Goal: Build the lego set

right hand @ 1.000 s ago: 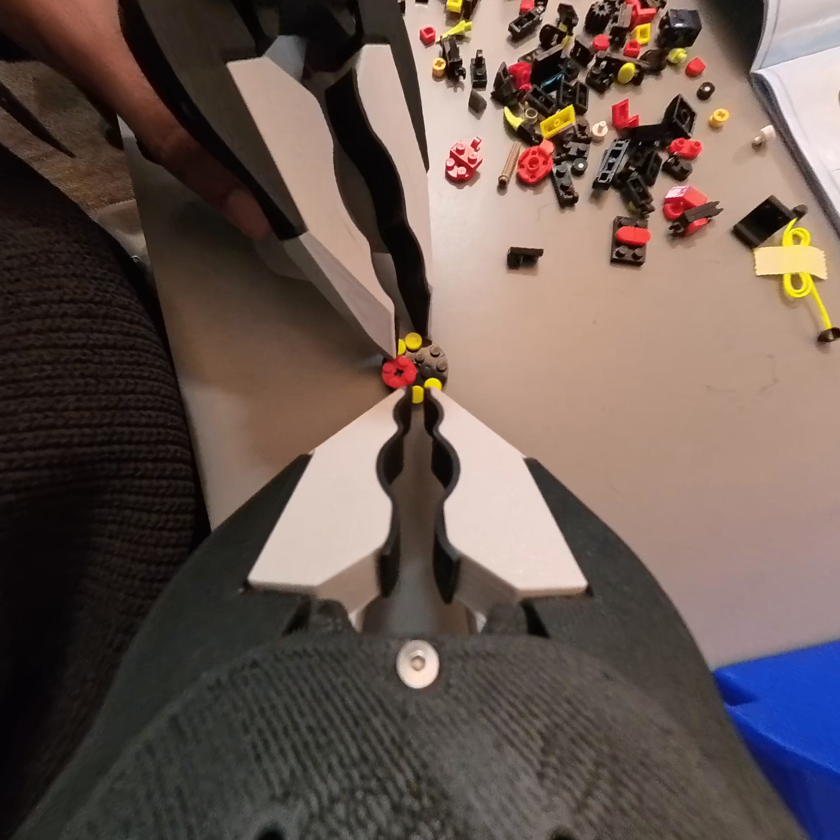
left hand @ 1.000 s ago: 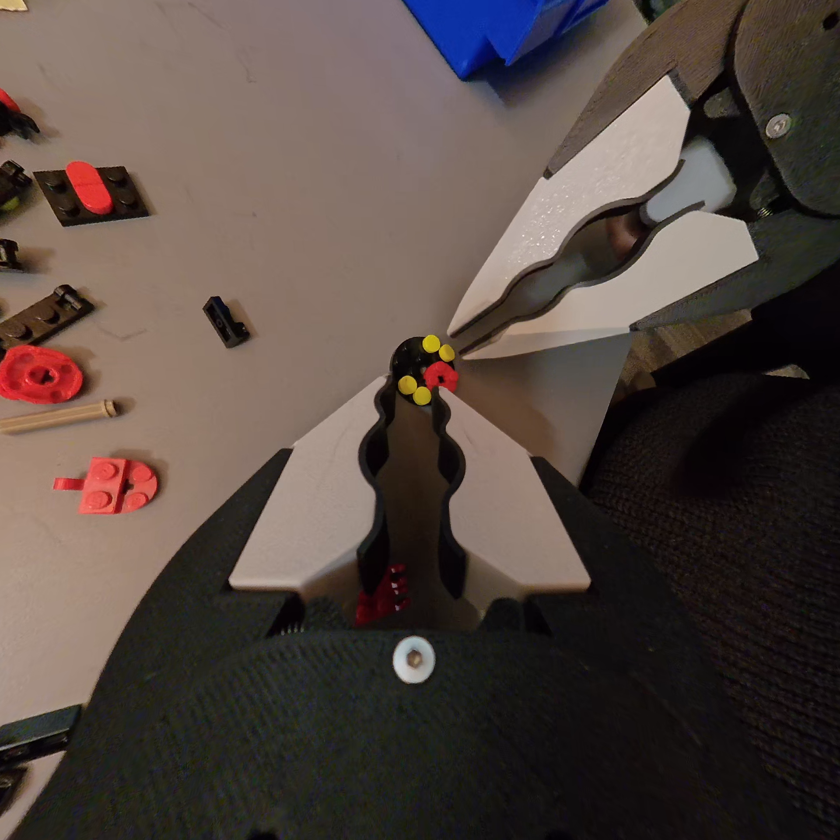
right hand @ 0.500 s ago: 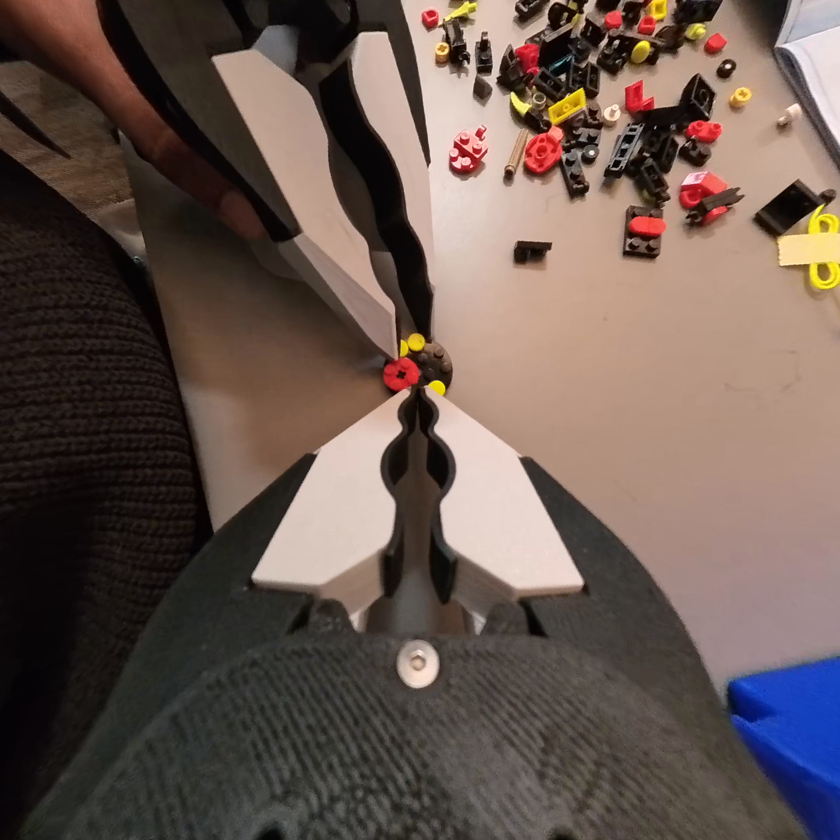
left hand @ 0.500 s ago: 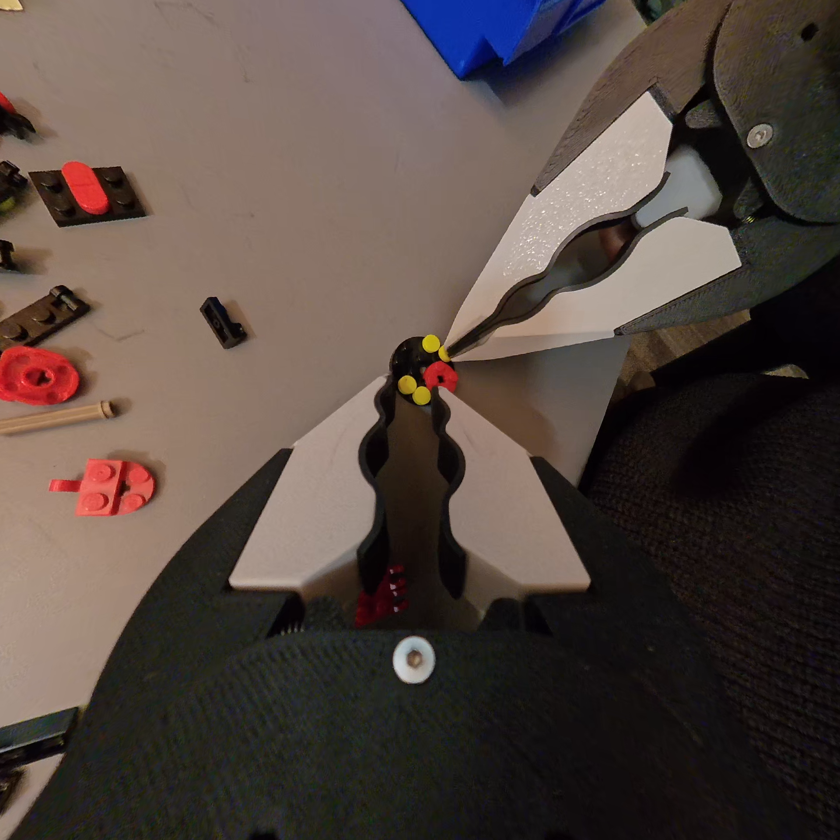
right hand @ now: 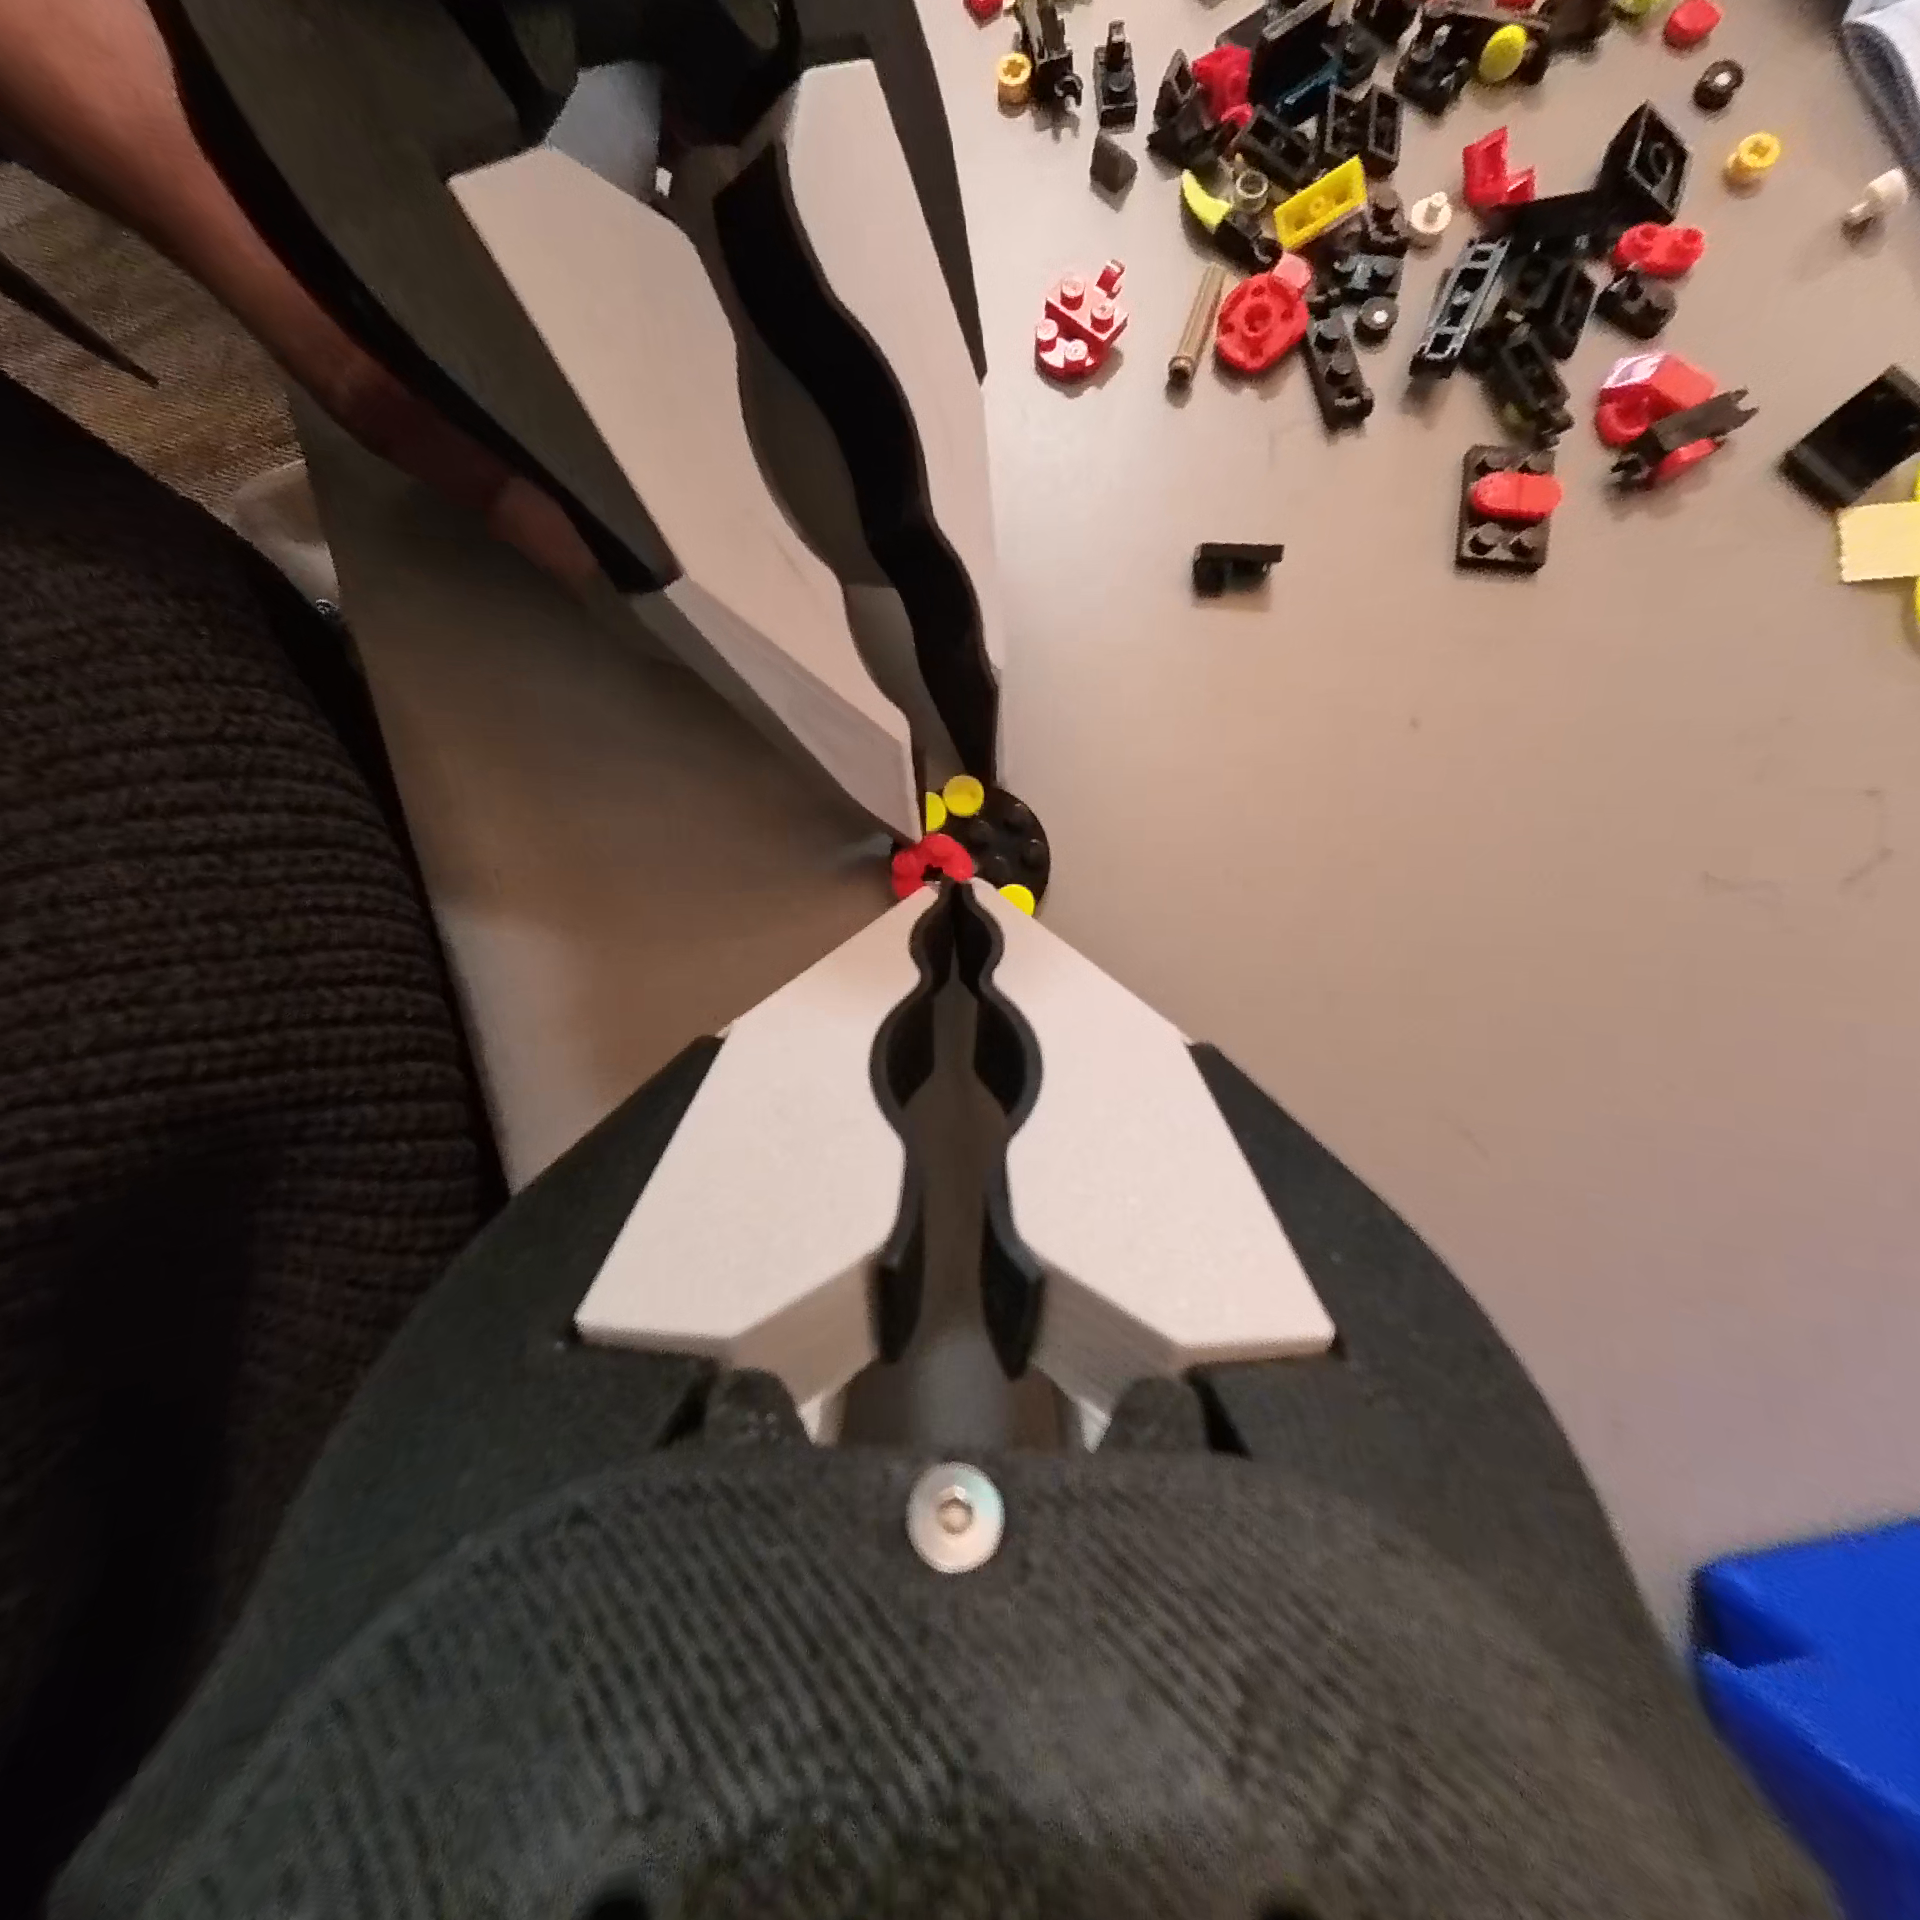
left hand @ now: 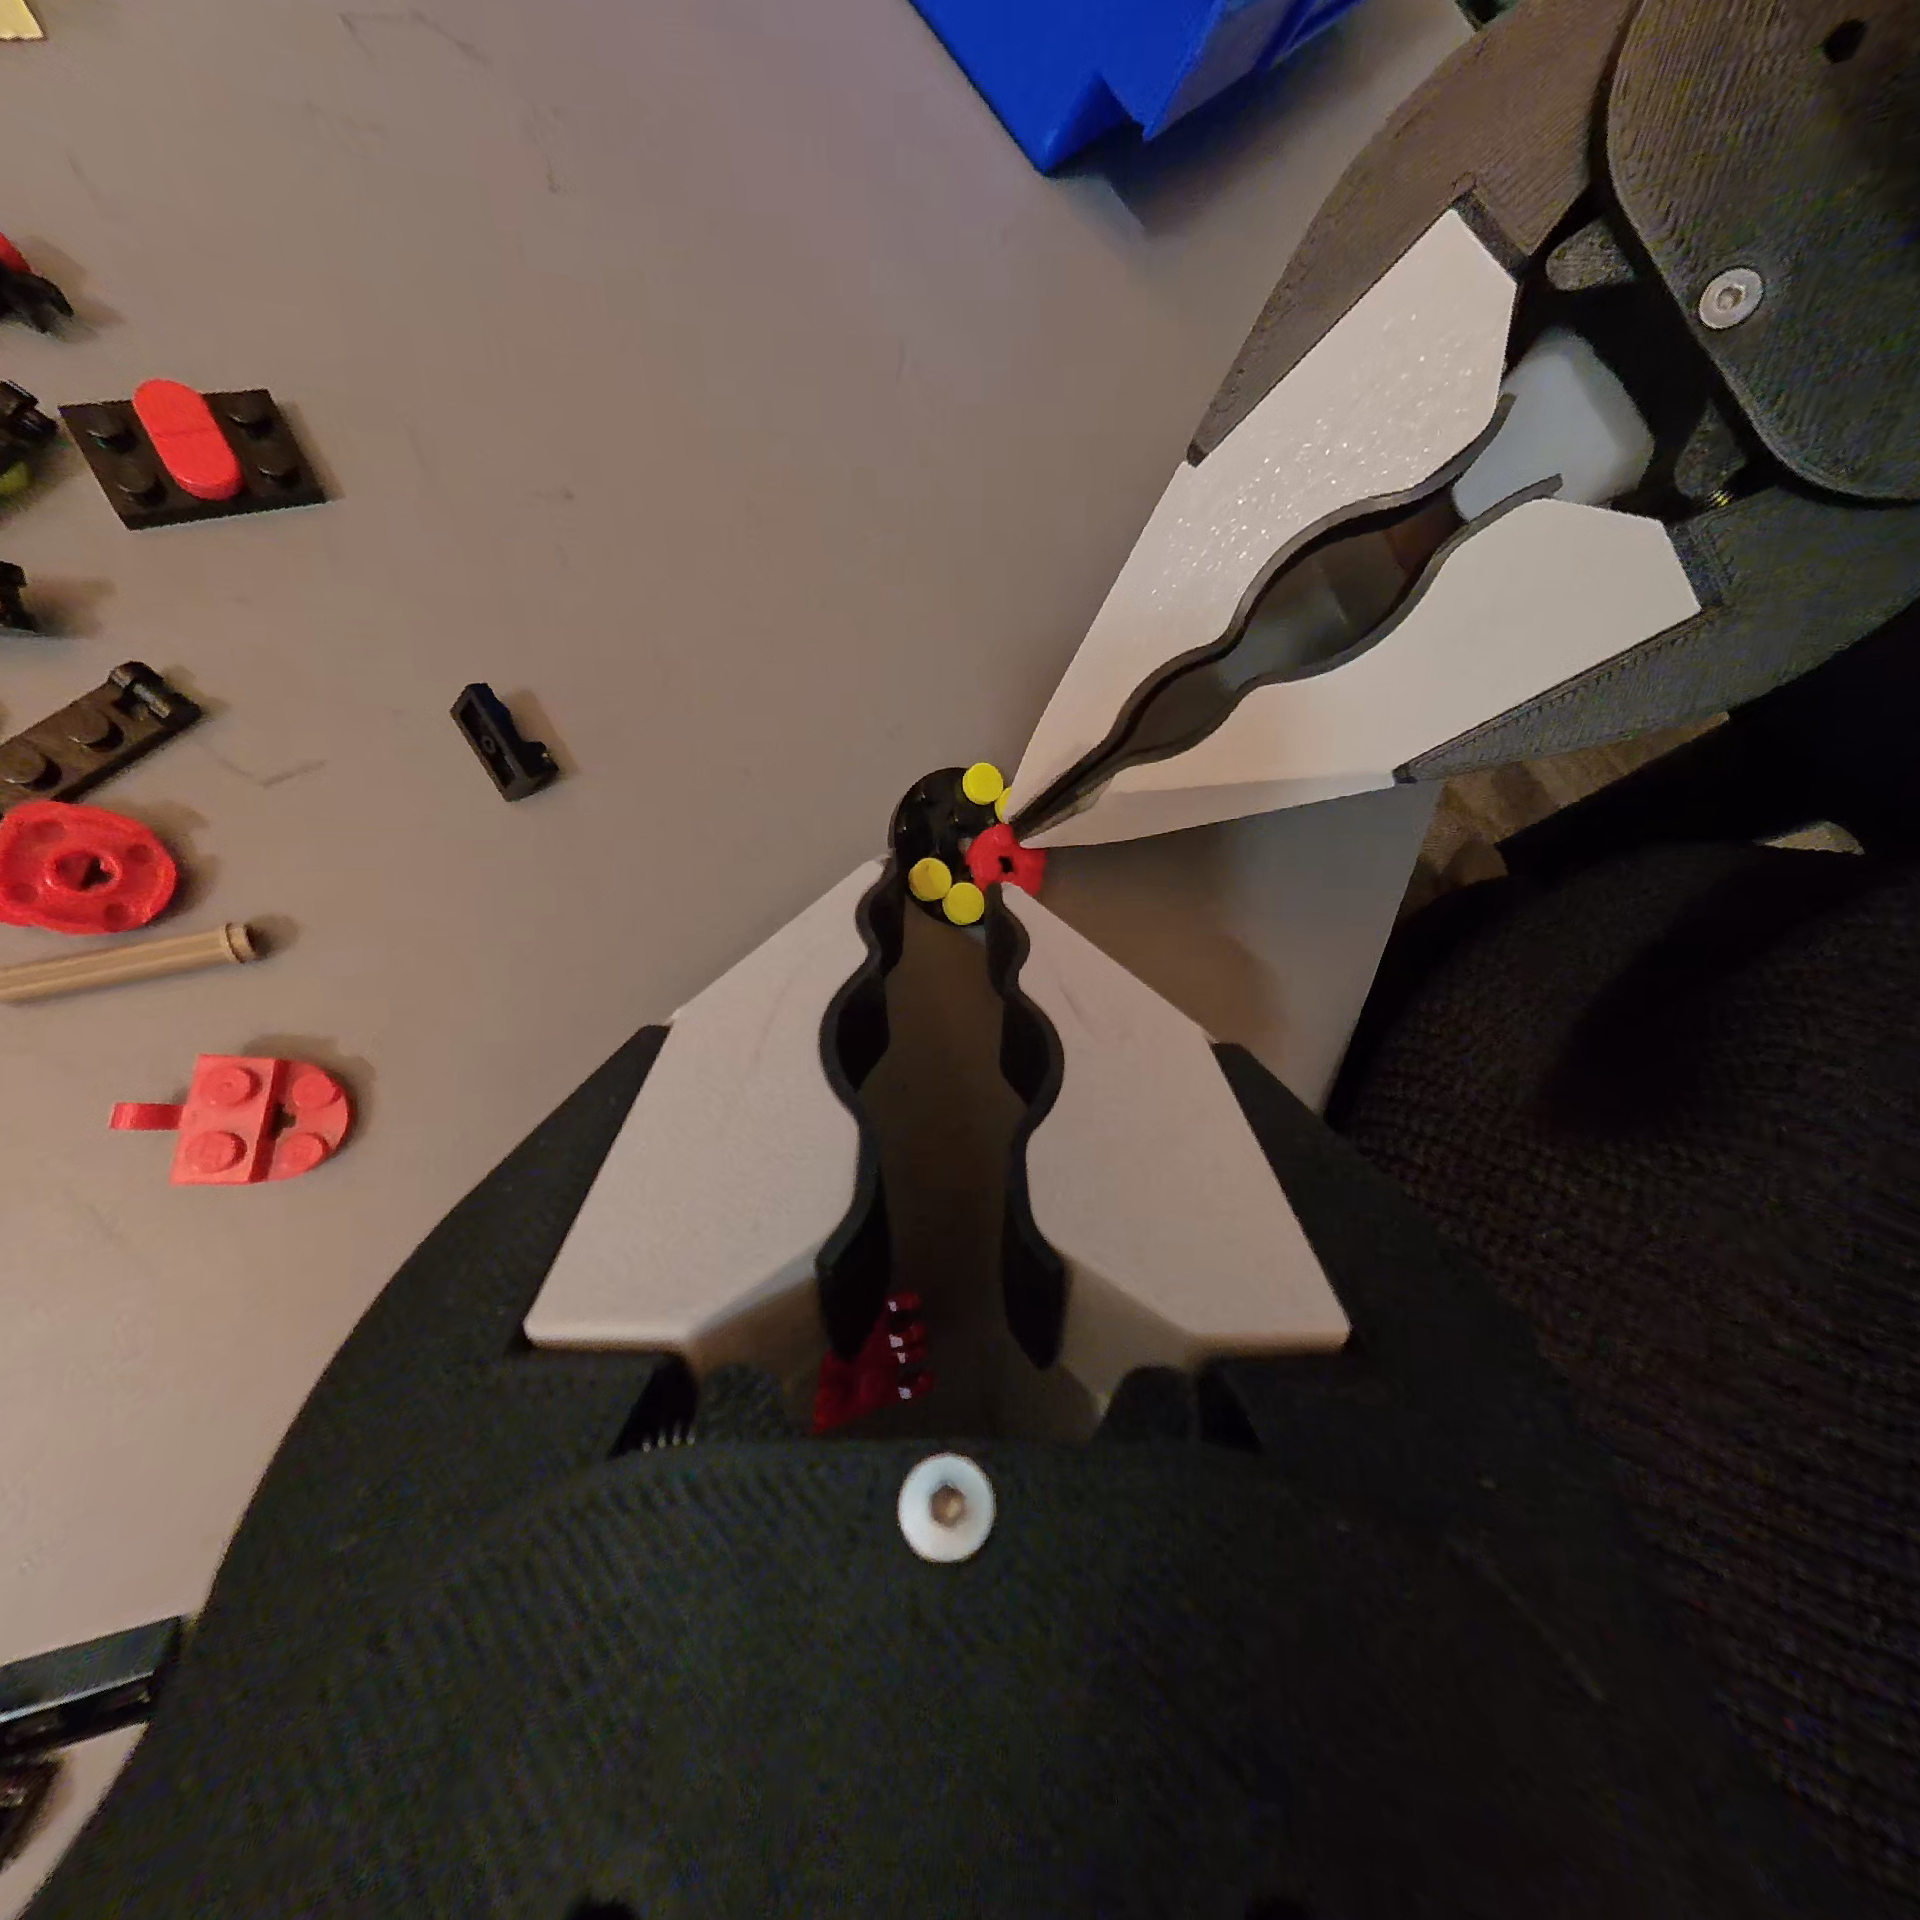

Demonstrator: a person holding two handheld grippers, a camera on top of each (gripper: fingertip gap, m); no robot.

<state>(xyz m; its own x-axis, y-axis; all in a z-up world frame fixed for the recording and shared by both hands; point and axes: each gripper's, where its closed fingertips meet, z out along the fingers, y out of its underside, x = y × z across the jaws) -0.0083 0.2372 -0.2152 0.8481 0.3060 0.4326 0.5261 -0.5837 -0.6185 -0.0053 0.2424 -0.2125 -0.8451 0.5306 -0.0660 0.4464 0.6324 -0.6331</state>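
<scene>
Right gripper (right hand: 948, 902) now pinched shut onto red round piece (left hand: 1000, 856), having narrowed from slightly apart. Left gripper (left hand: 940, 896) clamped around black round plate (left hand: 935, 821), just ahead of both tips. Pressing-on apparently underway.

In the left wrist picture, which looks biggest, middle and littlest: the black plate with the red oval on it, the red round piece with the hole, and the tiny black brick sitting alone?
1. Black plate with the red oval and the red round piece with the hole: too alike to rank.
2. Tiny black brick: clearly littlest.
</scene>
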